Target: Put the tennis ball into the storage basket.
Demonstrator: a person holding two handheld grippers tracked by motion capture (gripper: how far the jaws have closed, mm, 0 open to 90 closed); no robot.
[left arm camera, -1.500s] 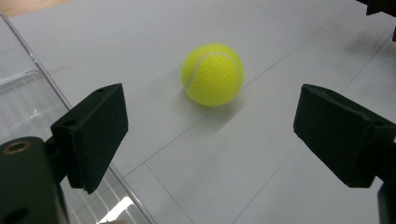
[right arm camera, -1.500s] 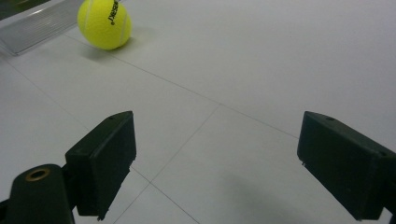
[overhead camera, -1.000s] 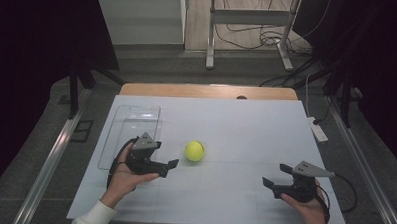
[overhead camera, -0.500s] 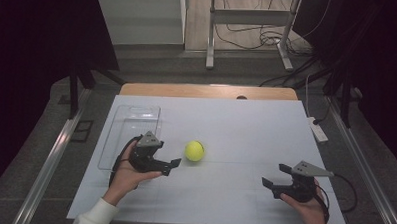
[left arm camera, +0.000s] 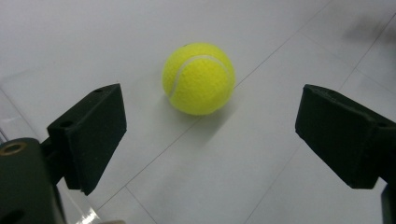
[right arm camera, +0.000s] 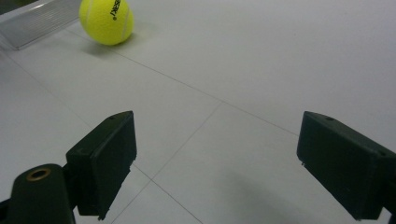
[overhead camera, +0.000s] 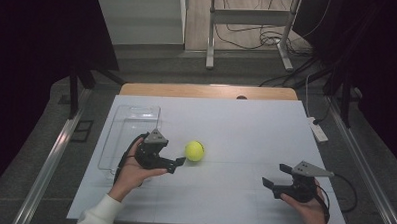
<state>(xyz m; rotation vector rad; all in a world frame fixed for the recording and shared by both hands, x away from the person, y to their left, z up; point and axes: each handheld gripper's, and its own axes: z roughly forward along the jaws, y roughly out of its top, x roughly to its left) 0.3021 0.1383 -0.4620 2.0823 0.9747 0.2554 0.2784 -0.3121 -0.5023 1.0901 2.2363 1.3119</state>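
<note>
Since the left tool sits wide open just short of the tennis ball on the bare tabletop, an off-centre close risks nudging it, rolling it away from the clear tray.

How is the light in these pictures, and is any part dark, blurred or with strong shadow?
High view: the white table is evenly lit, the room around it nearly black, the picture slightly soft. Left gripper view: the tennis ball is sharp and throws a soft shadow on the table; the open left tongs look blurred. Right gripper view: the ball's print is readable; faint shadow lies under the open right tongs.
</note>
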